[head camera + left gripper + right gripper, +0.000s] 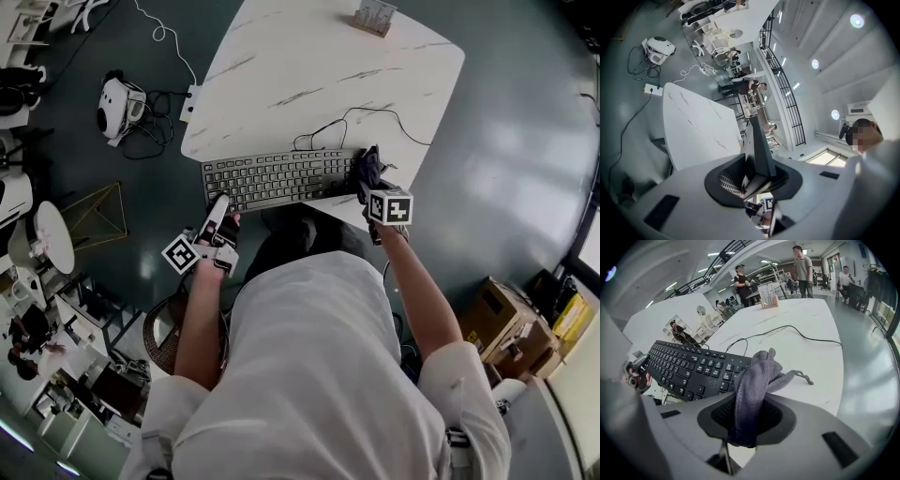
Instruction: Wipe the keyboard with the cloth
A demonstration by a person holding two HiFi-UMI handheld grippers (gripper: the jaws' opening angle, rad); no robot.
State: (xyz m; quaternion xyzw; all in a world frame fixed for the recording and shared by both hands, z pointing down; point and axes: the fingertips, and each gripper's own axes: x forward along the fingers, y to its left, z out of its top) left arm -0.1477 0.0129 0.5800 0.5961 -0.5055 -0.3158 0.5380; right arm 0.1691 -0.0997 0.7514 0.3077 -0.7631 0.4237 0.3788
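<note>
My right gripper (pixel 745 420) is clamped on the cloth (pixel 752 380) at the right end of the keyboard (pixel 277 178), whose long axis runs leftward along the tabletop's (pixel 319 66) near edge. My left gripper (pixel 217 211) pinches its near-left edge.

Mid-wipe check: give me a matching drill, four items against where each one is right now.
1 cloth
2 keyboard
3 left tool
4 small holder

a far edge of the table
b clamped on the keyboard's left end
c pinched in the right tool
d at the table's near edge

Pairs: 1-c, 2-d, 3-b, 4-a
</note>
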